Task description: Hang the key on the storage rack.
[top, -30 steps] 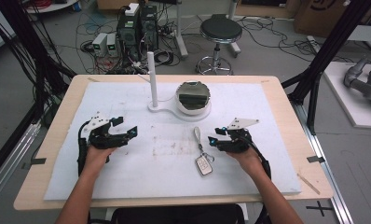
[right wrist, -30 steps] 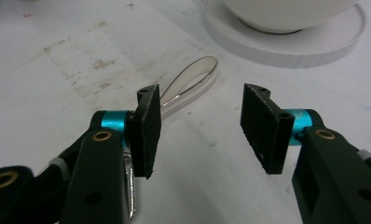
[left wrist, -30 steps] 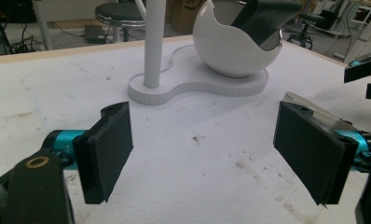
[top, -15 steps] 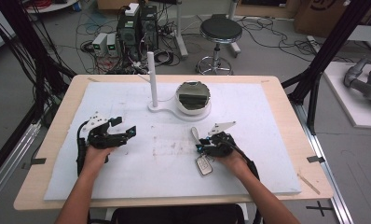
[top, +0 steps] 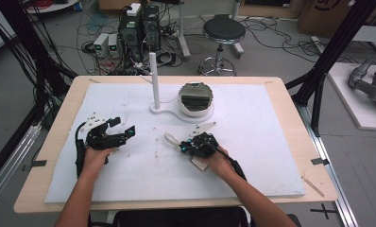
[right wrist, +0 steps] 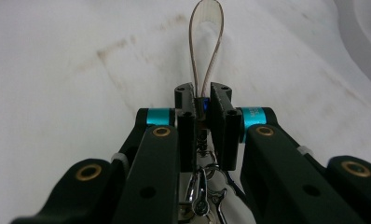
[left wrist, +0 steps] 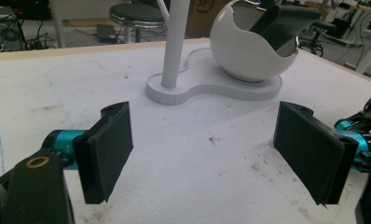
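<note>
A keyring lies on the white mat: a pale strap loop (top: 171, 138), metal clips, and a flat fob (top: 200, 163) partly under the right hand. My right gripper (top: 183, 146) lies low over it, its jaws having just been closing, and now shut on the strap's base. In the right gripper view the strap loop (right wrist: 207, 37) sticks out past the right gripper (right wrist: 202, 100), and a metal clip (right wrist: 200, 191) hangs below. My left gripper (top: 123, 126) rests at the mat's left, open. Between the wide jaws of the left gripper (left wrist: 204, 140) there is only bare mat.
A white stand with an upright pole (top: 153, 75) and an egg-shaped cup (top: 195, 99) holding a dark insert sits at the back centre. From the left gripper view the pole (left wrist: 174, 46) and cup (left wrist: 249, 46) stand just ahead. The mat (top: 271, 142) covers a wooden table.
My right gripper slid left across the mat over the keyring, and its jaws went from open to shut on the strap. The left gripper stayed put.
</note>
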